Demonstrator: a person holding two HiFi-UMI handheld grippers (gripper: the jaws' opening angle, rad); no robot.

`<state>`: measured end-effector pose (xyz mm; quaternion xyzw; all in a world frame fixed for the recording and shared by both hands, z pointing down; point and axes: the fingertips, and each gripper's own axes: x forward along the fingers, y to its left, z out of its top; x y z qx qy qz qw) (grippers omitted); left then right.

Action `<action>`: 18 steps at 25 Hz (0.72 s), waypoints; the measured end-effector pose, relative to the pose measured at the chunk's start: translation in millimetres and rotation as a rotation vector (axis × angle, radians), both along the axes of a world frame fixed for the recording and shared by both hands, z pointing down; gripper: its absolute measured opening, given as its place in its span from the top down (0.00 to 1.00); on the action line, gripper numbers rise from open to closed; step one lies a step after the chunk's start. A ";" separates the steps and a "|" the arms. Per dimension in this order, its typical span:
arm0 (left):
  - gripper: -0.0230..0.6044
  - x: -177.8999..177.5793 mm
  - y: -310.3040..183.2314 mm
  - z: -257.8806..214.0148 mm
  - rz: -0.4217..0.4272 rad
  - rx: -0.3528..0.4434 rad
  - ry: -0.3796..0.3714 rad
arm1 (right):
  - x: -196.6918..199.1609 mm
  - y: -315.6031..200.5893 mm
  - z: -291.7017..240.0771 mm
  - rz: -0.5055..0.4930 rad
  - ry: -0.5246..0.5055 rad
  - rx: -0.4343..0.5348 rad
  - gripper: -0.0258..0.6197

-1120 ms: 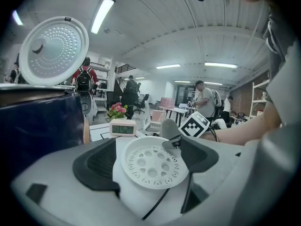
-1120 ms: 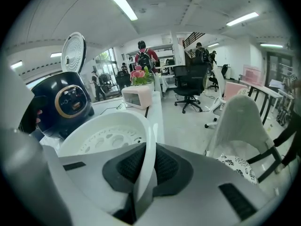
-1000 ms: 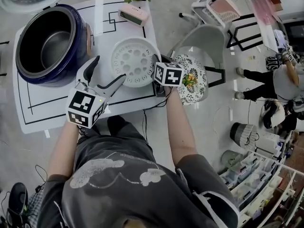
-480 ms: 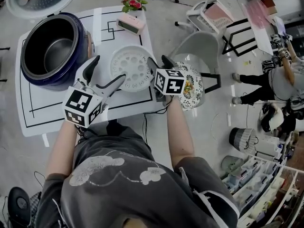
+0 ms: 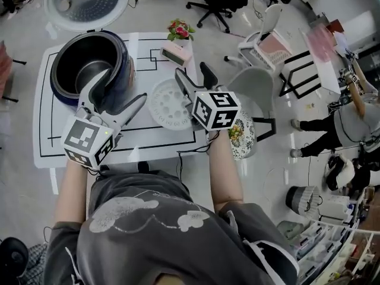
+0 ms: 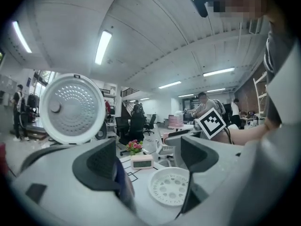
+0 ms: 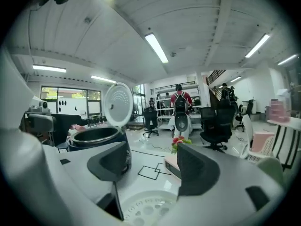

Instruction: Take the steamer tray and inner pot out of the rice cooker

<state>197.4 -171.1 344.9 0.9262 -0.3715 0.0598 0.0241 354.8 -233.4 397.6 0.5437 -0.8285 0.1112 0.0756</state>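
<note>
The dark blue rice cooker [image 5: 116, 61] stands at the table's far left, lid [image 5: 86, 2] swung open, the metal inner pot [image 5: 89, 70] inside it. The white perforated steamer tray [image 5: 166, 104] lies flat on the table right of the cooker. My left gripper [image 5: 117, 94] hovers open between cooker and tray, holding nothing. My right gripper [image 5: 191, 75] is raised above the tray's right side; its jaws have just been opening and nothing is between them. The left gripper view shows the tray [image 6: 169, 186] and lid [image 6: 73, 108]; the right gripper view shows the cooker [image 7: 96, 138] and tray [image 7: 146, 208].
A pink clock [image 5: 176, 55] and a small flower pot [image 5: 181, 28] sit at the table's far right corner. The white table [image 5: 47, 141] carries black outline markings. A grey chair [image 5: 252, 85] and a patterned stool [image 5: 242, 136] stand right of the table. People and office chairs are farther off.
My right gripper has opened off the steamer tray's right edge and lifted away; the tray stays on the table. My left gripper has also risen, still open.
</note>
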 end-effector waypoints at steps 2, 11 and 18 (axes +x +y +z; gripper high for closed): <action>0.29 -30.1 -1.9 -13.7 -0.052 0.025 -0.014 | -26.9 -0.8 -20.4 -0.045 -0.012 0.029 0.46; 0.29 -174.4 -29.9 -12.2 -0.284 0.010 -0.039 | -154.1 -21.4 -36.6 -0.240 0.025 0.007 0.45; 0.28 -239.7 -56.8 7.9 -0.316 -0.047 -0.036 | -220.1 -49.5 -13.6 -0.301 0.108 -0.082 0.46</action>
